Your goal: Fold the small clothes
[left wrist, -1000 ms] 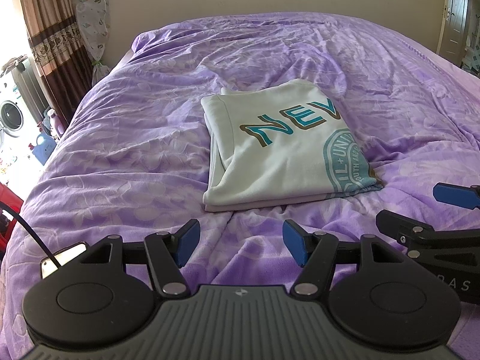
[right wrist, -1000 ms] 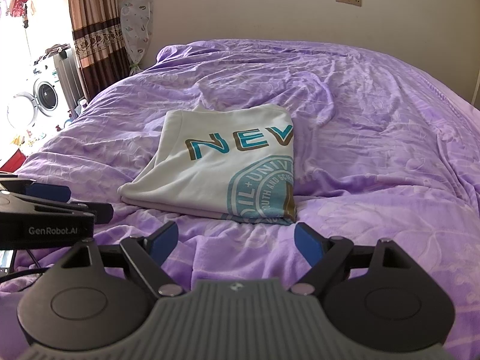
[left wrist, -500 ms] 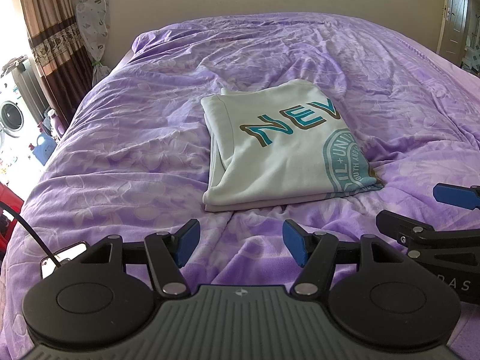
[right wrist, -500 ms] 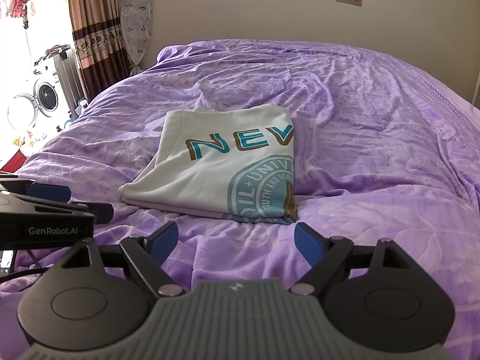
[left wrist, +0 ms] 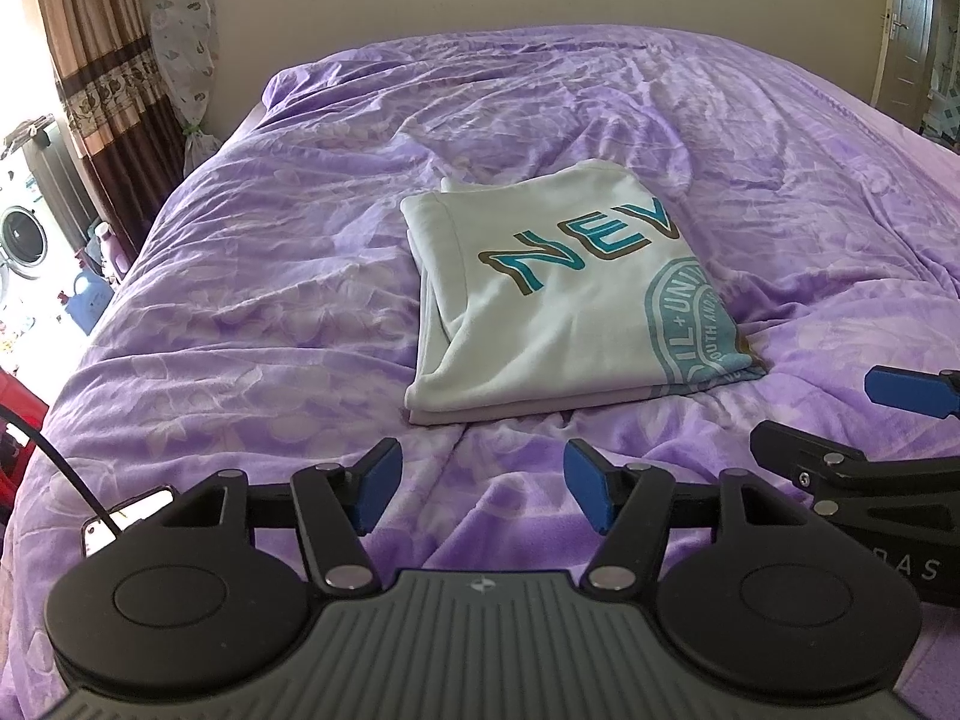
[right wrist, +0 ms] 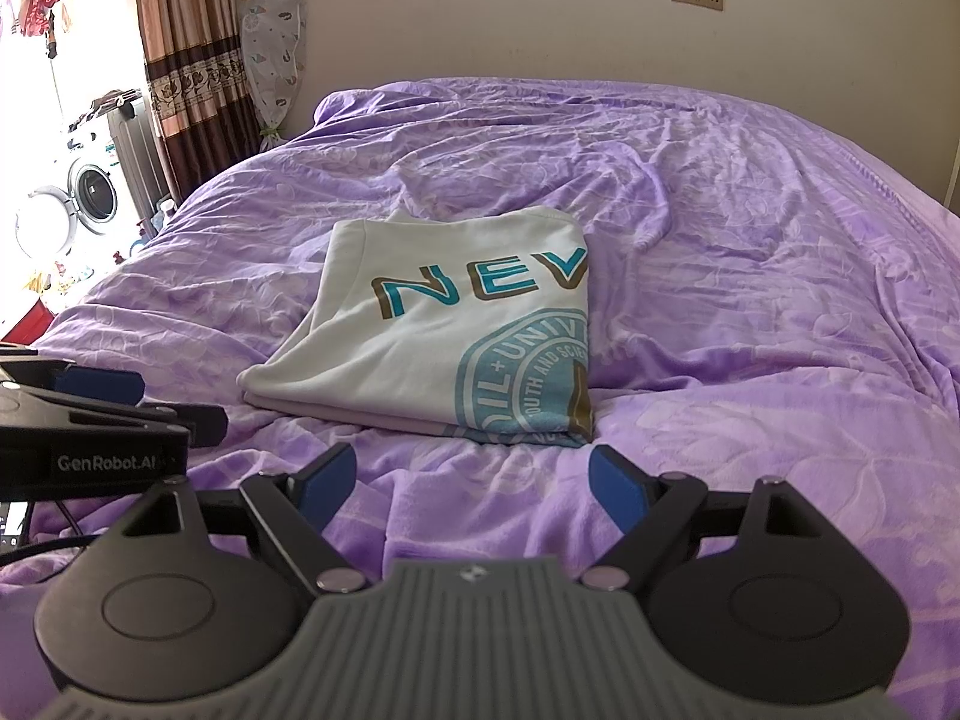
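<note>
Cream cotton, folded into a compact rectangle with the teal letters "NEV" and part of a round seal showing, the T-shirt (left wrist: pixel 570 306) lies near the middle of a bed (left wrist: pixel 252 312) spread with a creased purple cover, well short of the headboard edge. Both hand-held tools hang over the near edge of the bed, angled down toward the cloth. The left gripper (left wrist: pixel 480 483) has its blue pads apart with nothing between them; the right gripper (right wrist: pixel 474 480) is likewise spread and empty. Neither touches the shirt. From each tool the garment lies straight ahead and slightly beyond reach, its near hem facing them. Its longer sides run from the near edge toward the headboard. In the left view the shirt sits a little to the right of centre; in the right view a little to the left, so it lies between the two tools, about equally near to each. The fold looks largely complete; any further halving would likely start from the near hem, with a tool at each corner.
</note>
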`<state>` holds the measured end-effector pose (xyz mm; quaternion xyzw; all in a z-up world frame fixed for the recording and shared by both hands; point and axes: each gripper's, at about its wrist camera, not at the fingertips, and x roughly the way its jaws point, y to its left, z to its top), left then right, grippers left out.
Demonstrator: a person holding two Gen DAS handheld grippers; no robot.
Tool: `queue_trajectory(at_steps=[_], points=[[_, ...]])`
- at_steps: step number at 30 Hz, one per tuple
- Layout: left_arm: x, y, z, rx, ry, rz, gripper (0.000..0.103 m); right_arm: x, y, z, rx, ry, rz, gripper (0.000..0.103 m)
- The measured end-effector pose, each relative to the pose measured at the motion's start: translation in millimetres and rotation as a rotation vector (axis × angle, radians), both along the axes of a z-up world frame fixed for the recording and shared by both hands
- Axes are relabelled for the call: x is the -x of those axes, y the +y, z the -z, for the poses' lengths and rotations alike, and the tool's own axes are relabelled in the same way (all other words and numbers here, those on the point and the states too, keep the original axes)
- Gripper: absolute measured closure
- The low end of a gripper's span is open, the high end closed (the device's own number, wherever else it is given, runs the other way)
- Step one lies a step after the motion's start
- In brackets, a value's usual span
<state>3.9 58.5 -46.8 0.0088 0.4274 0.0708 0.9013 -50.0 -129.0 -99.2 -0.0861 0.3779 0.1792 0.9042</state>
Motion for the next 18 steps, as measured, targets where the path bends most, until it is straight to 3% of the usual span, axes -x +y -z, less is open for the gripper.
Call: queue_trajectory(at_steps=[18], points=[[2.3,1.0,-1.3,-0.001,-0.013,0.01,0.03,0.1,-0.1,-0.6,0.0,0.001,0.001,0.022]])
